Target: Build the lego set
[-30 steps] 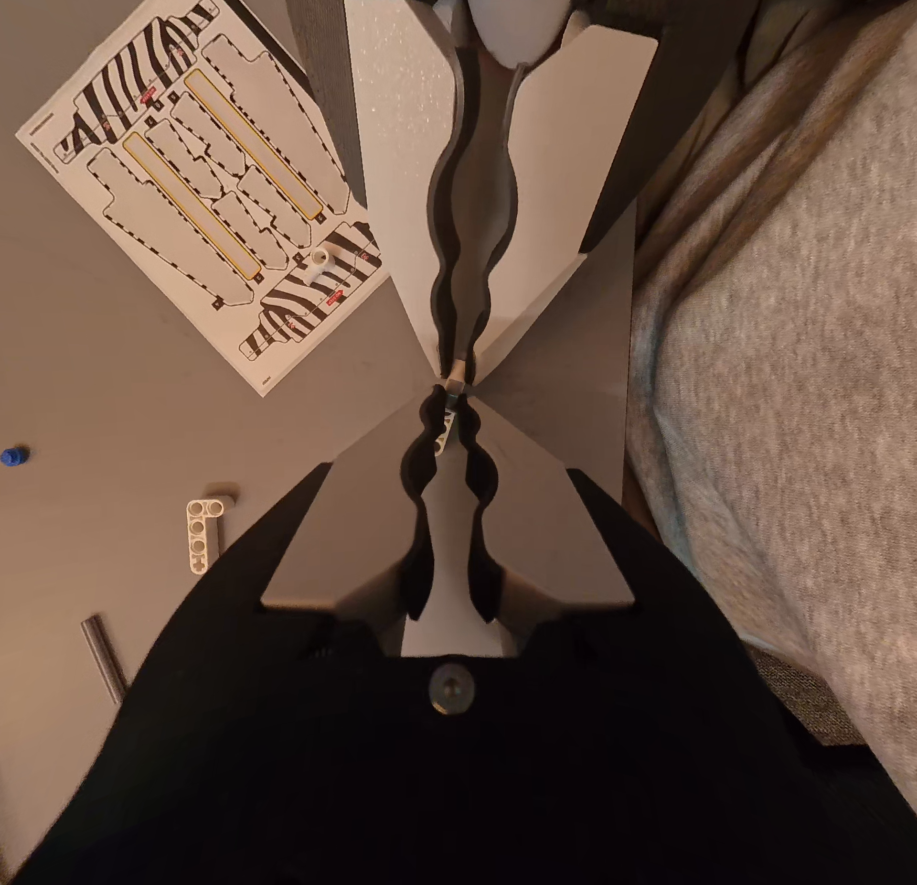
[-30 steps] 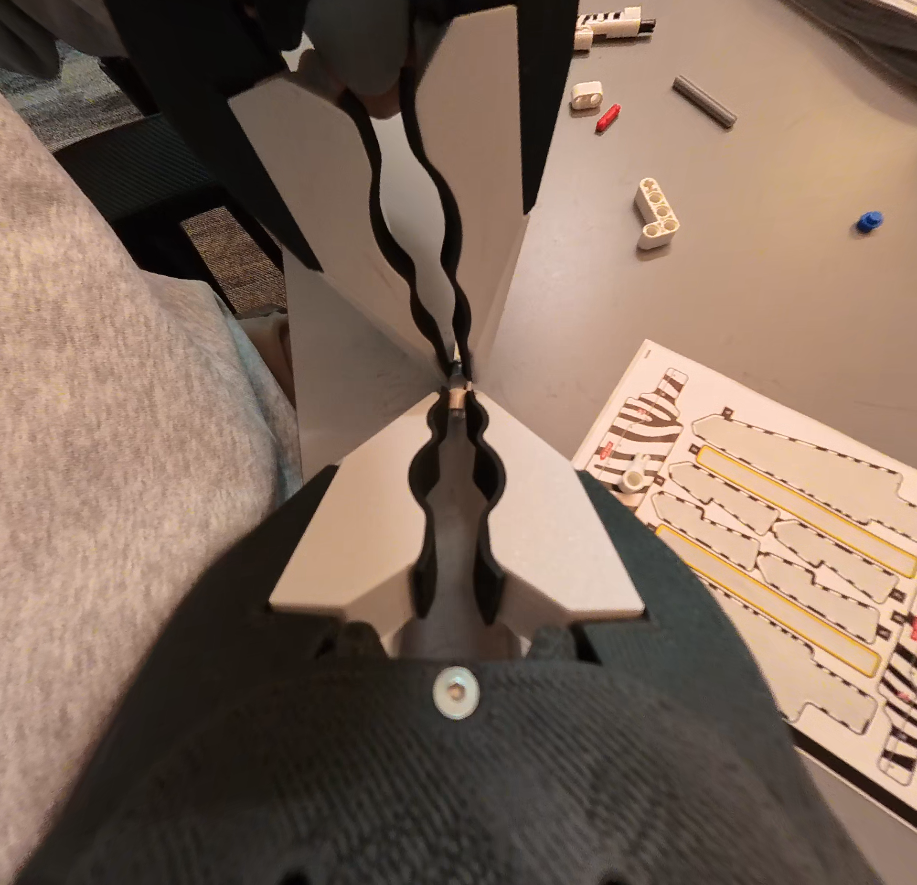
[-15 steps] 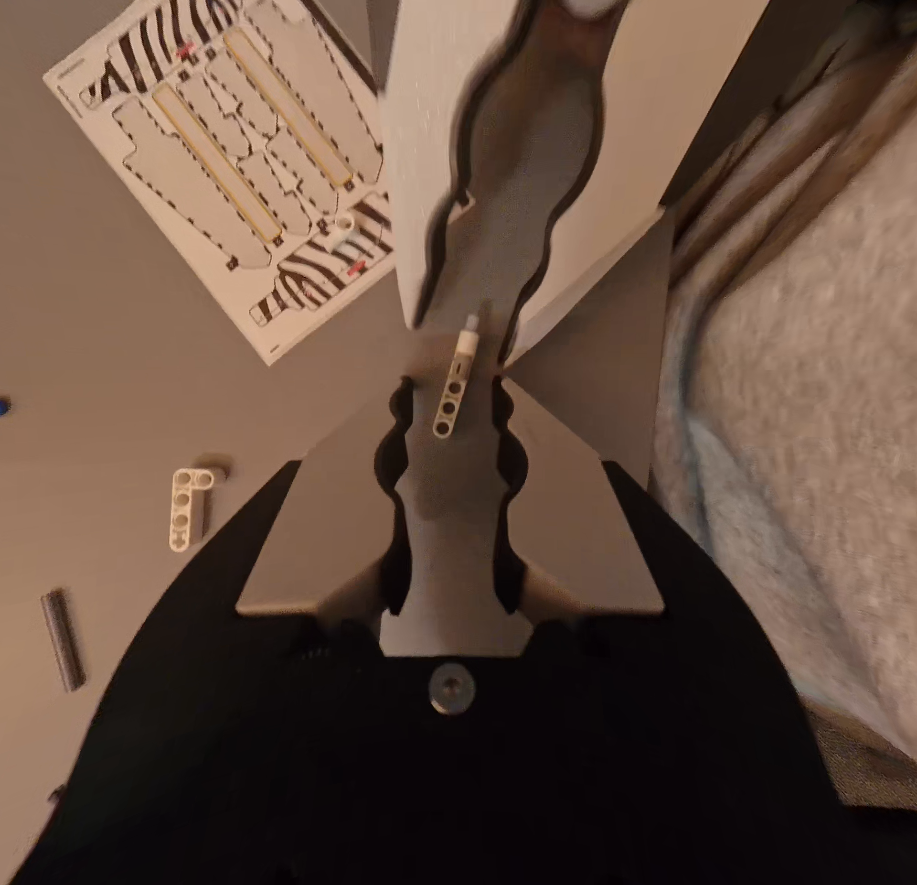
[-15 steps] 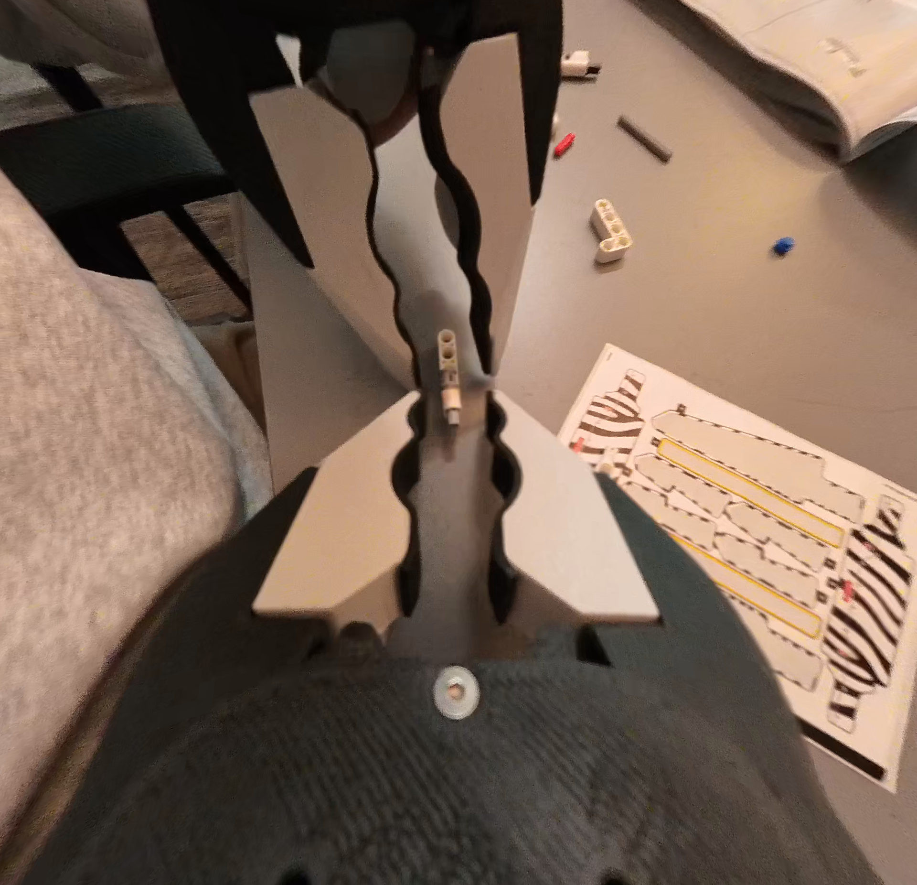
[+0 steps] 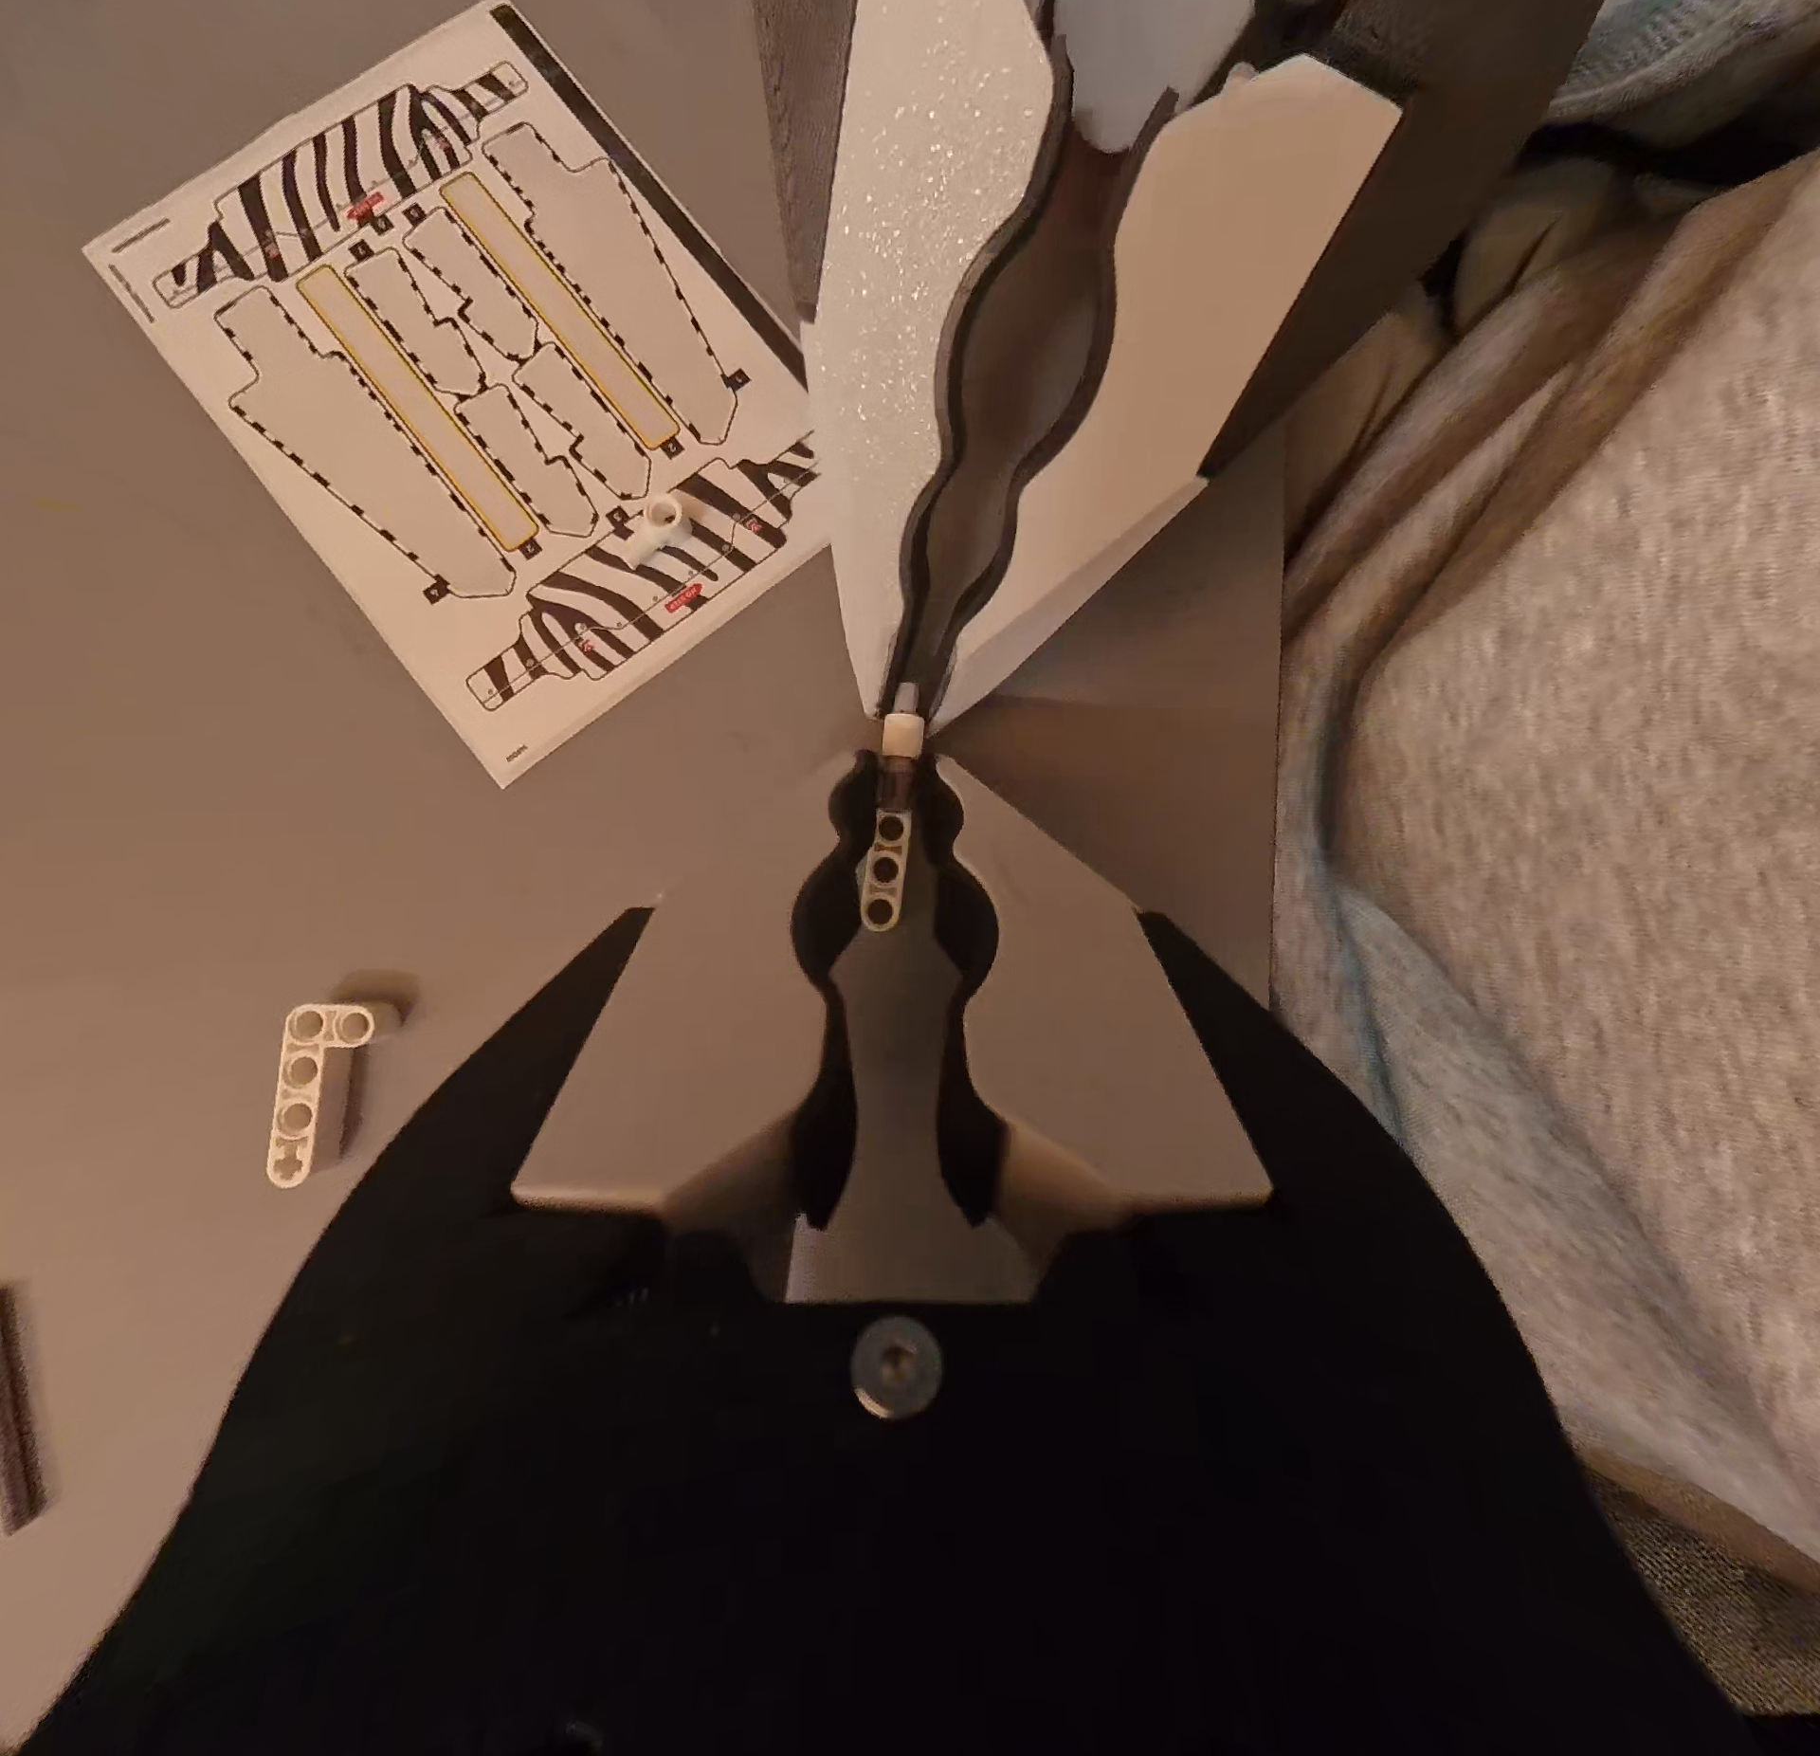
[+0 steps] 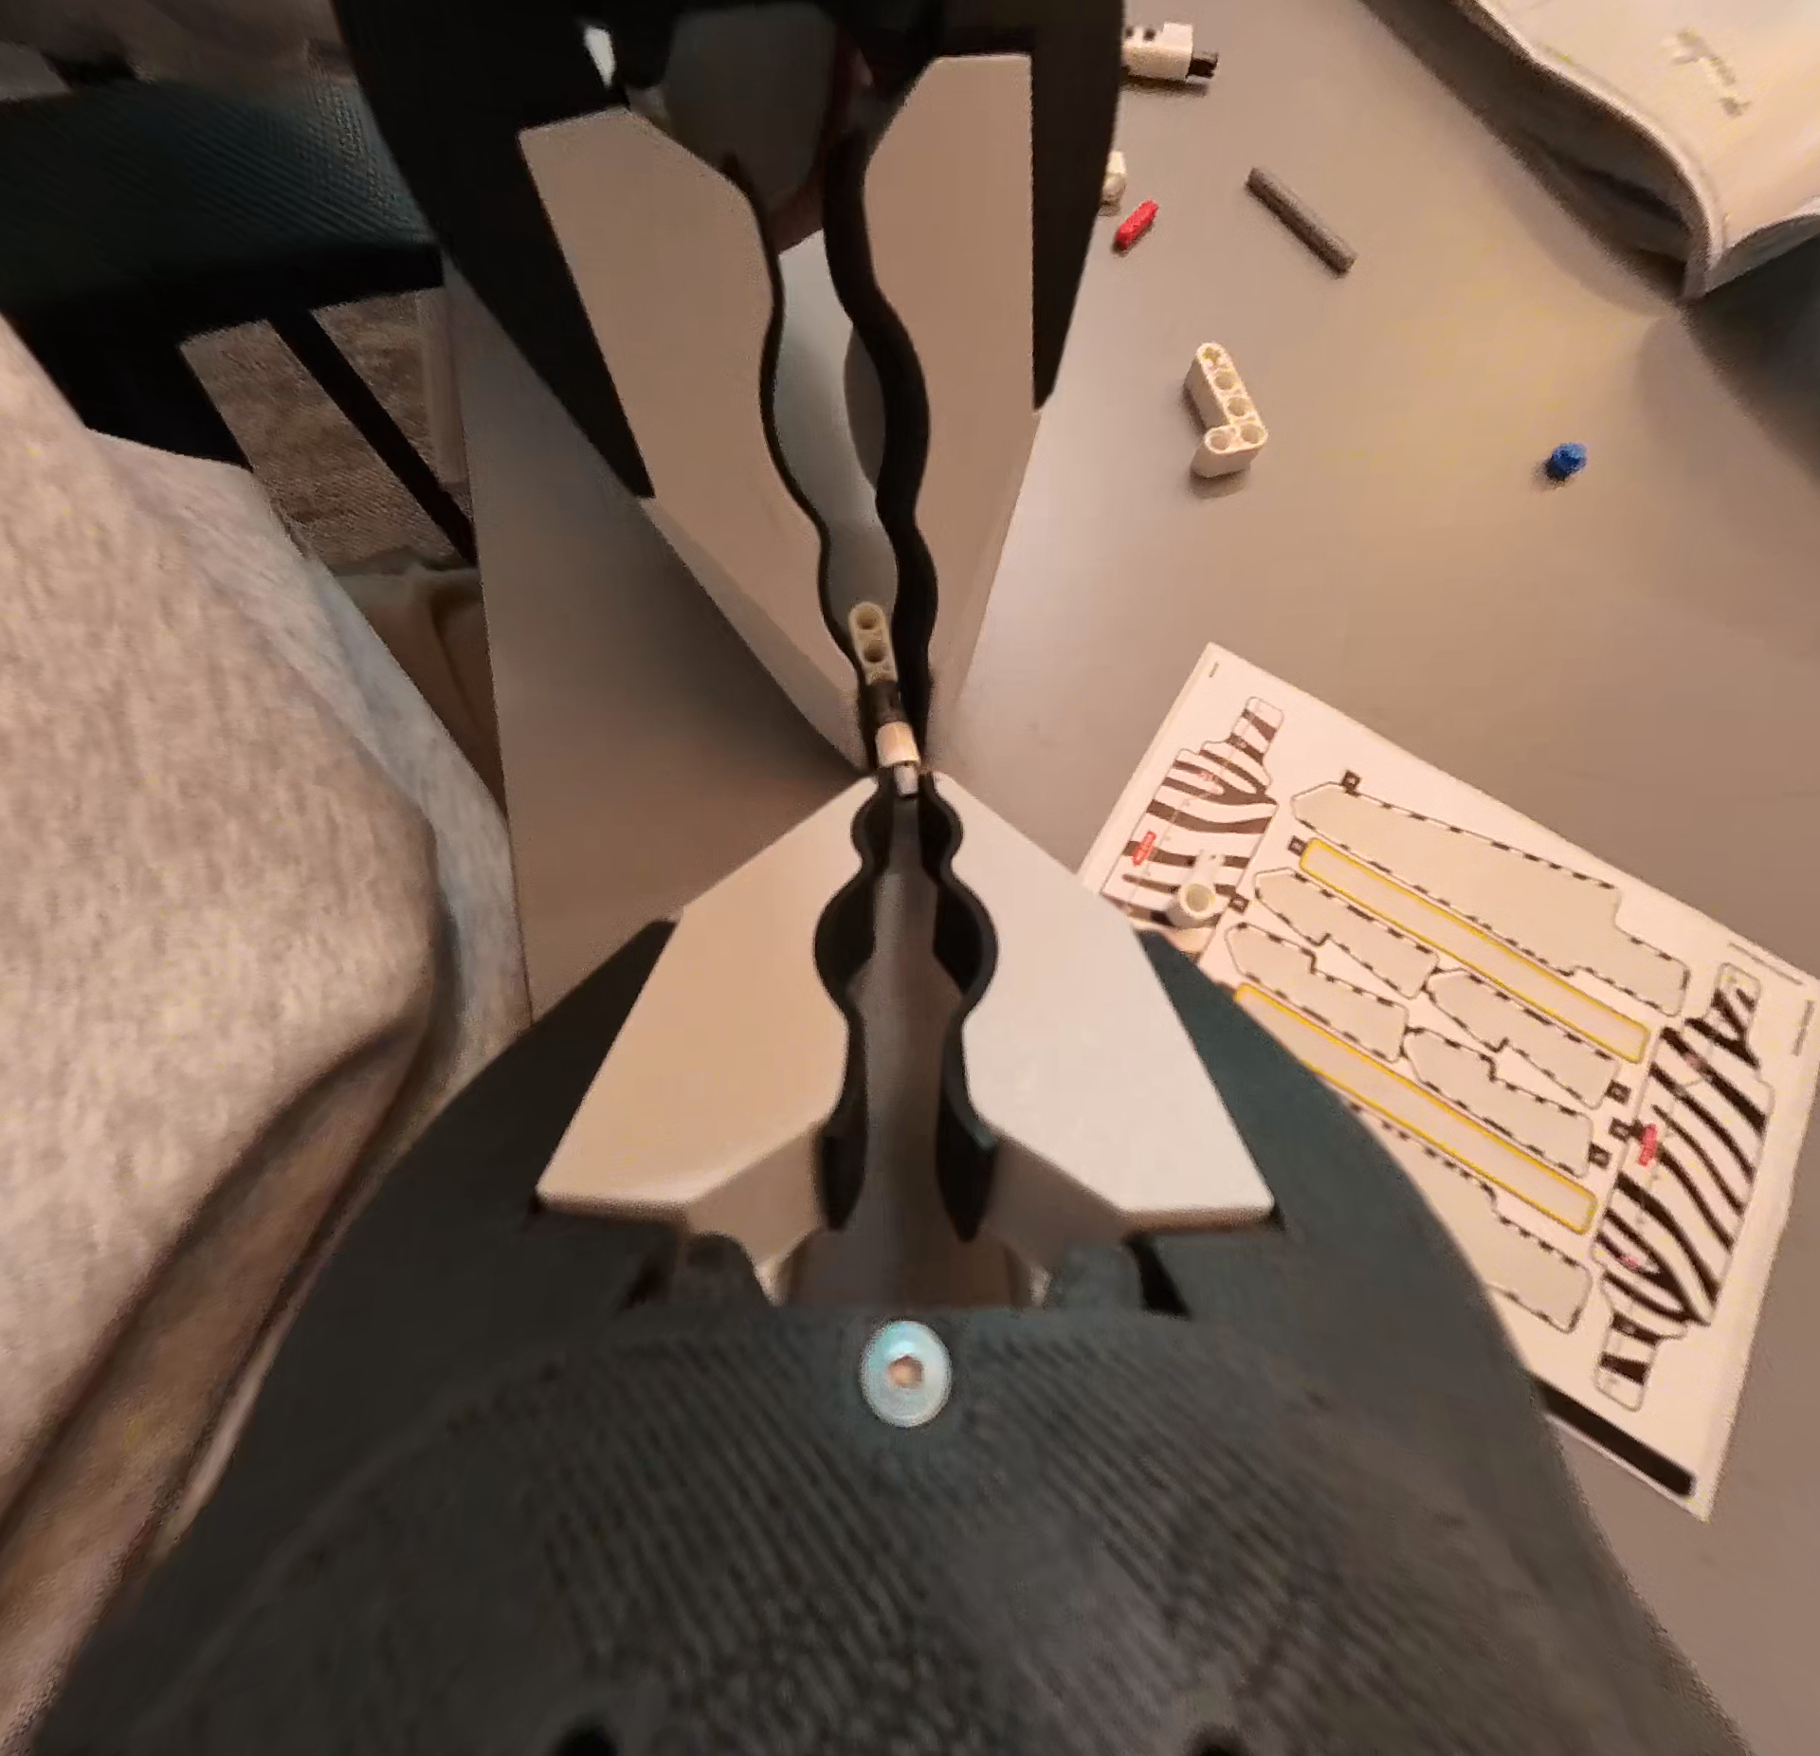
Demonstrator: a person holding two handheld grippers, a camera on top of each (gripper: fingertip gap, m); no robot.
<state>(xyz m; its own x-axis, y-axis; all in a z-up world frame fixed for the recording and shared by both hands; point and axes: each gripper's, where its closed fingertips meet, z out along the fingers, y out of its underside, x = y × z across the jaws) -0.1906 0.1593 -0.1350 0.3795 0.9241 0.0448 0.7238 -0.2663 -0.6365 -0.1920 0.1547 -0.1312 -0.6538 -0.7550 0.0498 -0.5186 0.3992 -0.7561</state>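
Observation:
A small white lego beam (image 5: pixel 883 866) with holes carries a black pin, a white bush (image 5: pixel 901 731) and a grey tip on its end. My left gripper (image 5: pixel 896 773) is shut on the beam's pin end. My right gripper (image 6: pixel 901 791) comes from the opposite side and is shut on the grey tip beyond the bush. The two grippers meet tip to tip above the grey table (image 5: pixel 197 871). In the right wrist view the beam (image 6: pixel 870 643) sits between the left gripper's pads. In the left wrist view the right gripper (image 5: pixel 911 694) reaches down from the top.
A zebra-striped sticker sheet (image 5: pixel 463 379) (image 6: pixel 1477 1019) lies on the table with a small white connector (image 5: pixel 658 527) on it. Loose parts include a white L-beam (image 5: pixel 310 1088) (image 6: pixel 1226 408), a blue pin (image 6: pixel 1566 458), a grey axle (image 6: pixel 1300 221), a red piece (image 6: pixel 1135 226). An instruction booklet (image 6: pixel 1625 83) lies far right. A person's grey clothing (image 5: pixel 1576 822) is beside the grippers. The tips of both grippers are at nearly the same place. From either gripper's tips it is about 20 cm to the grey axle (image 6: pixel 1300 221).
One second ago both grippers were shut tip to tip on the piece. Half a second ago both stood open around it. Now both are shut on it again, with more of the beam showing.

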